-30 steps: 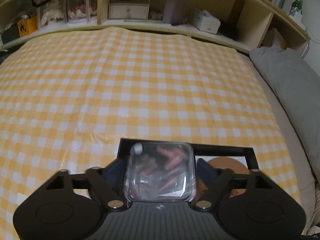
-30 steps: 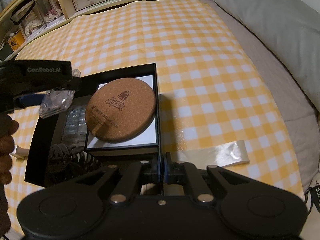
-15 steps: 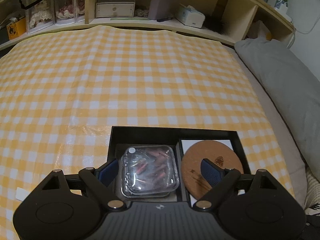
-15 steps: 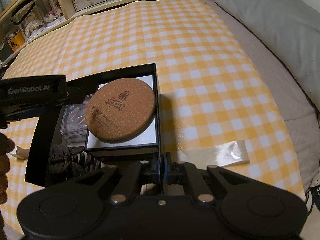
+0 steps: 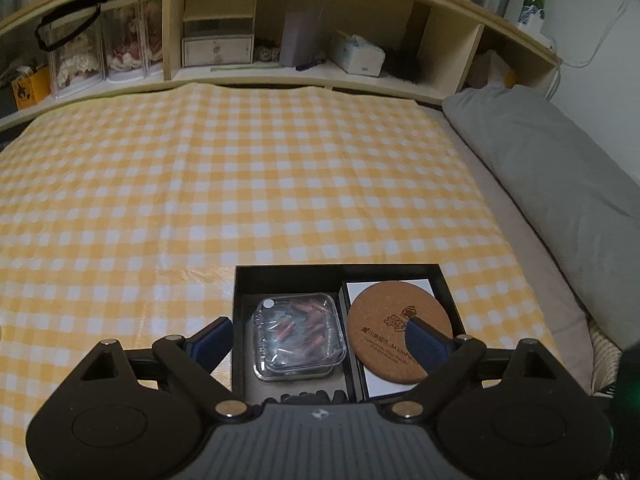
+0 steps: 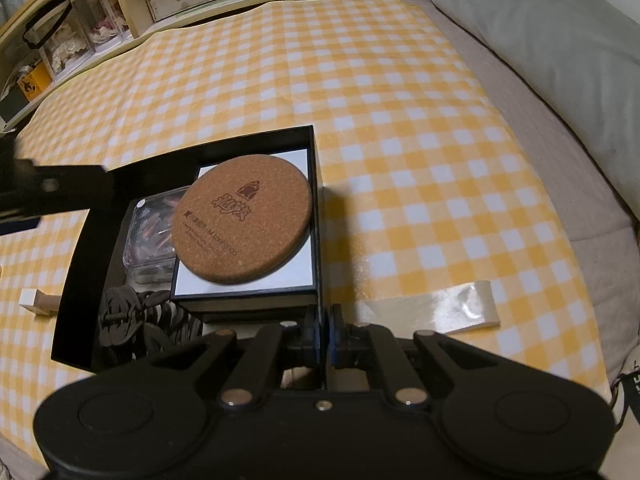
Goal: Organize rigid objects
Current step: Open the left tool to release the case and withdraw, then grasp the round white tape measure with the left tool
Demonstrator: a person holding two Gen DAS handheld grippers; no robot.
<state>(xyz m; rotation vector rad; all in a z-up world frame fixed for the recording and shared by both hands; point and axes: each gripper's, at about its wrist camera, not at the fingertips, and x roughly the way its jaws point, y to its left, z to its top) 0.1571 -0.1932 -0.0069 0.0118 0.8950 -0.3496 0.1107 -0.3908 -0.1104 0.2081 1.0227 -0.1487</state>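
An open black box [image 5: 336,270] lies on the yellow checked cloth. Inside it are a clear plastic case [image 5: 298,336] of reddish pieces, a round cork coaster [image 5: 394,332] on a white-topped inner box [image 6: 296,272], and a black chain-like bundle [image 6: 136,316]. My left gripper [image 5: 318,340] hovers above the box. Its jaws are opening, wide apart, and the case lies below them untouched. My right gripper [image 6: 324,336] is shut on the black box's near right wall [image 6: 319,240]. The left gripper's body shows blurred at the left of the right wrist view.
A wooden headboard shelf [image 5: 280,76] with boxes and tissue runs along the far edge. A grey pillow [image 5: 560,168] lies to the right. A glossy clear strip [image 6: 440,308] lies right of the box and a small white-tipped block [image 6: 34,300] to its left.
The left gripper let go of the clear case, which now rests in the black box, then rose and drew back with wider jaws. The right gripper stayed still.
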